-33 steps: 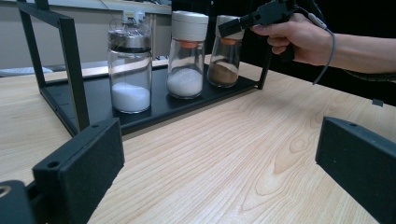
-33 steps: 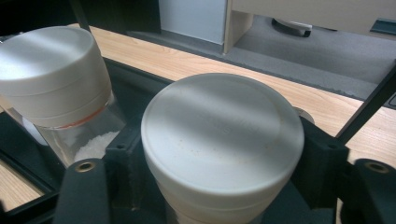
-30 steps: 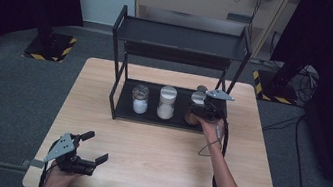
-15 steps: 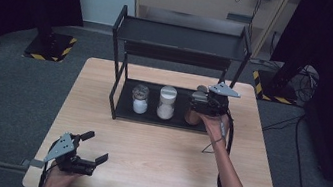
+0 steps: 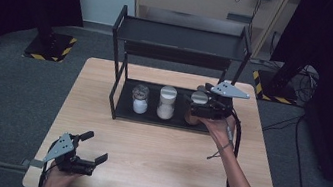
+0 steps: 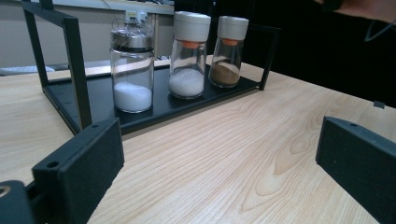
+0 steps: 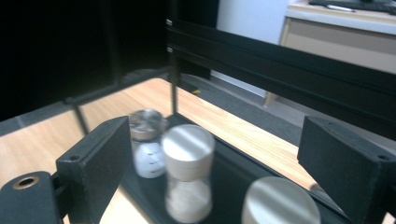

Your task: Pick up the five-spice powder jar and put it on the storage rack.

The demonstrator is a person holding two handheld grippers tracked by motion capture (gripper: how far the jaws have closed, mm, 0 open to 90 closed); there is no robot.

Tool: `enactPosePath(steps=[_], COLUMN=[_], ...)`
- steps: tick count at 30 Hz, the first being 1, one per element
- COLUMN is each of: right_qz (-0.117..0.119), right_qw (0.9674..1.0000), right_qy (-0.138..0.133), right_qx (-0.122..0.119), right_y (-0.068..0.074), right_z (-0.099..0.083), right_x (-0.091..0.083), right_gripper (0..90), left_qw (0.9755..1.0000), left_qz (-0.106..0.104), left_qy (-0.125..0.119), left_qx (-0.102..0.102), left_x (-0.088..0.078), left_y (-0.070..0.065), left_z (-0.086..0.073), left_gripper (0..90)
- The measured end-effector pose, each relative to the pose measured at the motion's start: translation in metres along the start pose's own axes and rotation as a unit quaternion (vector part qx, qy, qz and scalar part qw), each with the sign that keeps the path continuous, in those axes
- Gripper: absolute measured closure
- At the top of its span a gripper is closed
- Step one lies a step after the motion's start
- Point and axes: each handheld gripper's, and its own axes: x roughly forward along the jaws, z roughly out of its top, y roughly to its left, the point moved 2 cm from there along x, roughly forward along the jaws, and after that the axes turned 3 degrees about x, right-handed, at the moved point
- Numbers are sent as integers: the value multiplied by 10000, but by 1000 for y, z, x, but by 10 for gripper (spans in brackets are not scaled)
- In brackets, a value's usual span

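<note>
Each gripper is a compact black block with two flat, wedge-shaped black jaws. The left gripper [image 5: 85, 156] carries a grey three-cornered plate on top, and so does the right gripper [image 5: 199, 104]; both plates show small dark holes. In the two gripper views the jaws look matte and slightly grainy, each with a small round hole near the upper corner of its outer face, and a brass-coloured ringed hole sits on the body beside the near jaw. A black cable trails from the right gripper along the bare forearm. A thin dark band circles that wrist. No sleeves are worn.
</note>
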Motion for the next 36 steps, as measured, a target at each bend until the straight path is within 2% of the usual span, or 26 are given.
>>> enactPosePath(steps=[3, 5, 11, 16, 25, 36], right_qz=[159, 308, 570, 603, 730, 632], right_qw=[9998, 9994, 9981, 9976, 9966, 9973], right_qy=[-46, -122, -213, -259, -338, -348], right_qx=[-57, -8, -100, -202, -160, -143], right_y=[3, 3, 4, 7, 13, 18], right_z=[4, 4, 5, -2, -16, -31], right_x=[-12, -20, -44, -62, -82, -115], right_gripper=[106, 106, 106, 107, 106, 103], left_qw=[10000, 10000, 10000, 10000, 10000, 10000], left_qz=[9, 10, 1, -24, -28, -7], left_qy=[5, 18, 10, 7, -6, -3], left_qx=[-27, -16, -52, -36, -37, -17], left_x=[0, 0, 1, 1, 0, -2], left_y=[0, 0, 1, 1, 1, 0], left_z=[0, 0, 0, -1, -1, -1], left_gripper=[0, 0, 0, 0, 0, 0])
